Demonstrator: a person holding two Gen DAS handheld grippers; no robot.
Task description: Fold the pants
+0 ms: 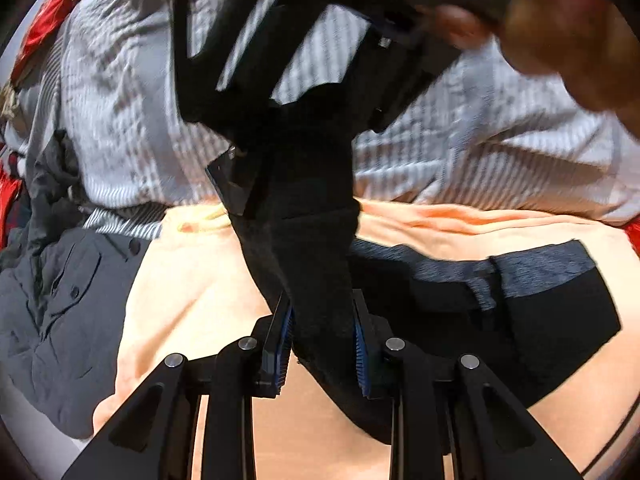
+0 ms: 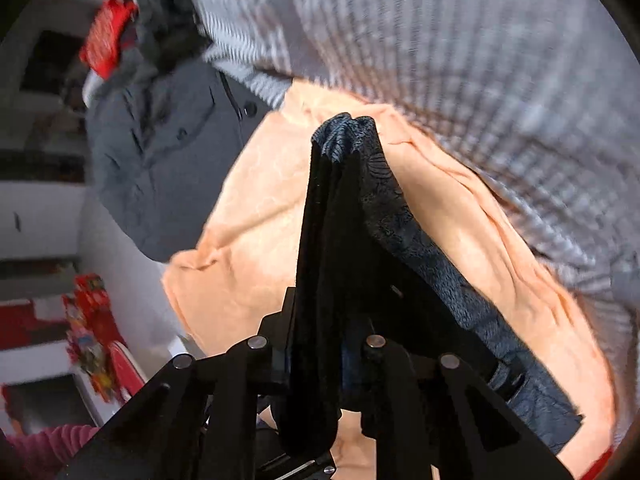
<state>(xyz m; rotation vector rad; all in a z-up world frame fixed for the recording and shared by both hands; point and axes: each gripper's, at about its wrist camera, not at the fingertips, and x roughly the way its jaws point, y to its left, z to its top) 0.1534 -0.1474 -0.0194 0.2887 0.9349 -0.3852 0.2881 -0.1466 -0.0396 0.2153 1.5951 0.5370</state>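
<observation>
Both claws pinching the black pants, fabric lifted off the peach sheet.

Left claw (image 1: 322, 336) is clamped on a bunched black strip of the pants (image 1: 520, 312) (blue pads pressing both sides); the rest, with its grey waistband, lies on the peach sheet (image 1: 192, 292). Right claw (image 2: 320, 356) is pressed together on a draped fold of the same pants. Striped white cloth (image 1: 132, 120) and a grey shirt (image 1: 56, 312) lie beyond. A hand (image 1: 560, 28) shows top right, blurred.
</observation>
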